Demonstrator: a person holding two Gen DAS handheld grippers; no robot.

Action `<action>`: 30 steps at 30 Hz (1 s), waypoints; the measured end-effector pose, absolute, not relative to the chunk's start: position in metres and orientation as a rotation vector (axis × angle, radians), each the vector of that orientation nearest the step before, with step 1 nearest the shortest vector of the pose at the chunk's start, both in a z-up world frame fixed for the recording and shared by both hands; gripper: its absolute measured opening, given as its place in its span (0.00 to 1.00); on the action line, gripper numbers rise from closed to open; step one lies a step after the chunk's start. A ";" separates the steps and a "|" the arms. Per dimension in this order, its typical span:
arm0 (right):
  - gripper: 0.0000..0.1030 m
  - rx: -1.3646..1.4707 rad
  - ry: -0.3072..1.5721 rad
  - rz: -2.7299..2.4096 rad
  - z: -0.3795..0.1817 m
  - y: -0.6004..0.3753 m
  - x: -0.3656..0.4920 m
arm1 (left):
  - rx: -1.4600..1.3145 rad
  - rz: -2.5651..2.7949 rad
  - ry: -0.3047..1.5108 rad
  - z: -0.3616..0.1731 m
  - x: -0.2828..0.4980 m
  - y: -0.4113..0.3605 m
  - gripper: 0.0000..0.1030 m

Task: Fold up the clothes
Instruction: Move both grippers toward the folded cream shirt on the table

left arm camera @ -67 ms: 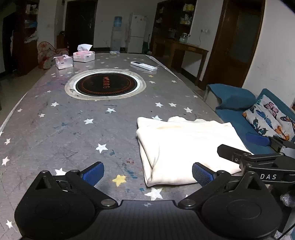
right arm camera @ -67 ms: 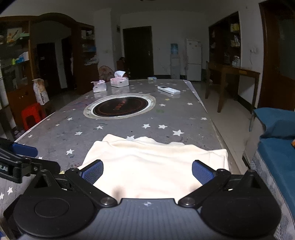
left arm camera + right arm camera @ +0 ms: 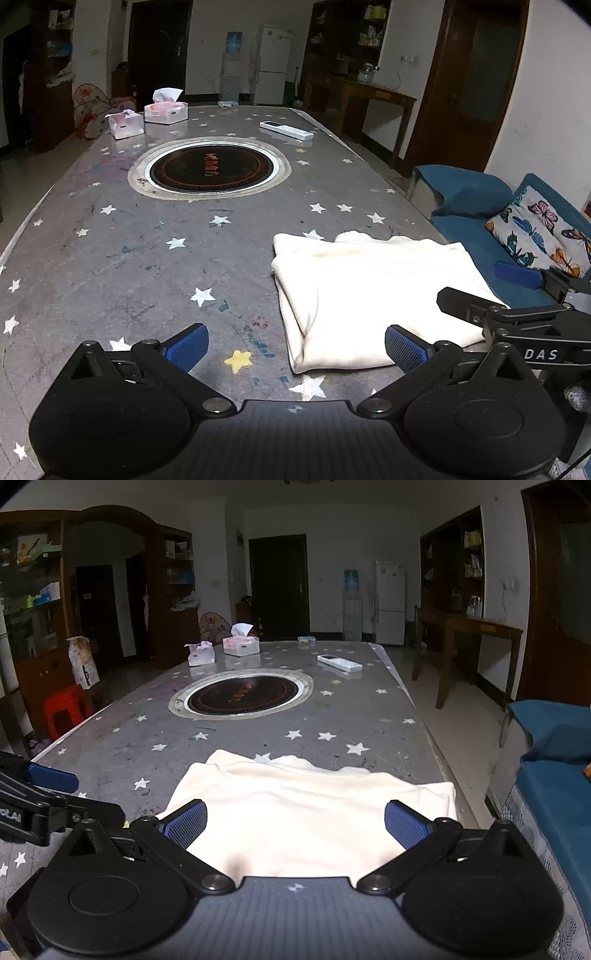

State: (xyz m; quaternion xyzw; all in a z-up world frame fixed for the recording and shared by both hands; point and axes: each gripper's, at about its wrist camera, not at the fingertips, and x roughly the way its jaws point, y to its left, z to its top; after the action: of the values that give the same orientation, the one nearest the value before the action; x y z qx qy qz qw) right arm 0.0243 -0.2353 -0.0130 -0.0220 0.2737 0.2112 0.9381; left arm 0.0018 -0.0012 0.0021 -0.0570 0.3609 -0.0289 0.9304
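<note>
A cream garment (image 3: 369, 291) lies folded into a neat rectangle on the grey star-patterned table (image 3: 147, 258), near its front right corner. It also shows in the right wrist view (image 3: 295, 812), just ahead of that gripper. My left gripper (image 3: 295, 345) is open and empty, over the table at the garment's left front corner. My right gripper (image 3: 295, 821) is open and empty, hovering over the garment's near edge. The right gripper also shows in the left wrist view (image 3: 491, 288). The left gripper also shows in the right wrist view (image 3: 62, 794).
A round black hotpot burner (image 3: 208, 170) is set into the table's middle. Two tissue boxes (image 3: 164, 110) and a white remote (image 3: 286, 130) lie at the far end. A blue sofa with a butterfly cushion (image 3: 535, 229) stands right of the table.
</note>
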 end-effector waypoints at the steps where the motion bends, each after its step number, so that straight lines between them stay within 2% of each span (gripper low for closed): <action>1: 1.00 -0.041 0.555 0.426 -0.013 -0.237 0.024 | -0.108 -0.059 0.741 0.003 0.002 -0.002 1.00; 14: 1.00 0.028 0.511 0.425 -0.005 -0.257 0.017 | -0.043 -0.061 0.767 0.006 0.019 0.001 1.00; 25: 1.00 -0.044 0.589 0.426 -0.017 -0.260 0.042 | -0.021 -0.078 0.800 -0.004 0.045 -0.004 0.99; 30: 1.00 -0.049 0.630 0.421 -0.021 -0.260 0.061 | -0.012 -0.103 0.804 -0.004 0.059 -0.005 0.88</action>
State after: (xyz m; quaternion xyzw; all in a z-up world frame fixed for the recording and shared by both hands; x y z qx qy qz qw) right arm 0.0609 -0.2603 -0.0211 -0.0237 0.3077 0.2053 0.9288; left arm 0.0587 -0.0051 -0.0043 -0.0059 0.3913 -0.0501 0.9189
